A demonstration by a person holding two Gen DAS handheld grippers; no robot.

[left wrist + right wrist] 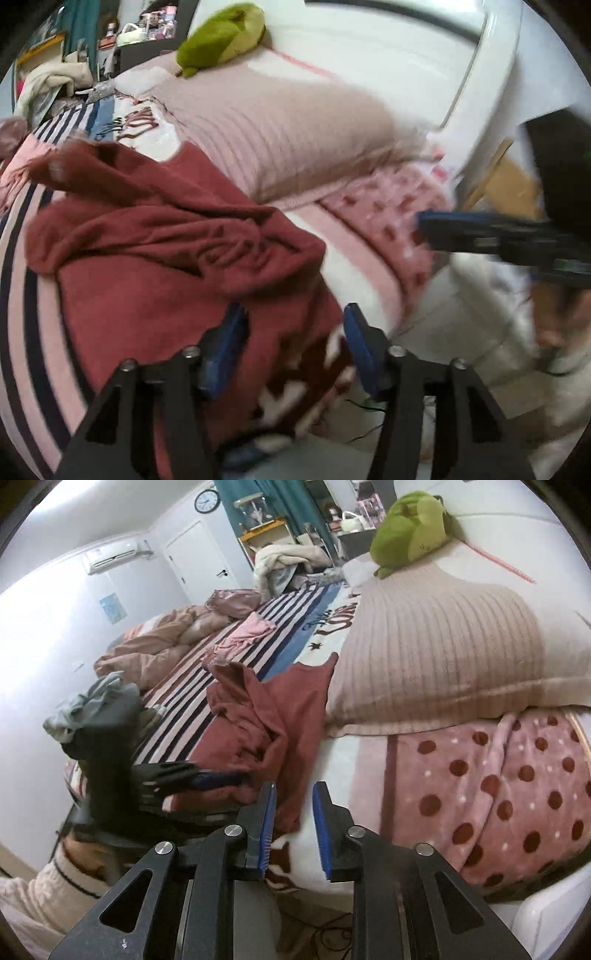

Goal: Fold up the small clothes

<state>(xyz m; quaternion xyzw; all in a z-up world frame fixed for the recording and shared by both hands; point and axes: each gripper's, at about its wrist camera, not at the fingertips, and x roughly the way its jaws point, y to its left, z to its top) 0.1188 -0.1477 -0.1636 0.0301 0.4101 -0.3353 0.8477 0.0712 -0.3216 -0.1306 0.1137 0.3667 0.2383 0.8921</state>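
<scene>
Two handheld grippers hover over a crumpled dark red garment on a bed.

The dark red garment [173,236], soft and heavily creased, lies bunched on a striped bedspread [236,653] of pink, white and navy bands, close against a ribbed beige pillow [443,653]. The left gripper [293,354] has its blue-padded jaws spread apart above the garment's near edge, nothing pressed between them. The right gripper [293,829] stands with a narrower gap, jaws parted and empty, over the bed's edge just beside the garment. A fleecy pink blanket [498,786] with dark red dots drapes the near corner under the pillow. A green plush toy [410,528] rests behind the pillow. Small pink clothes [243,635] lie farther along the stripes, with bare bedspread between them and the red garment.
</scene>
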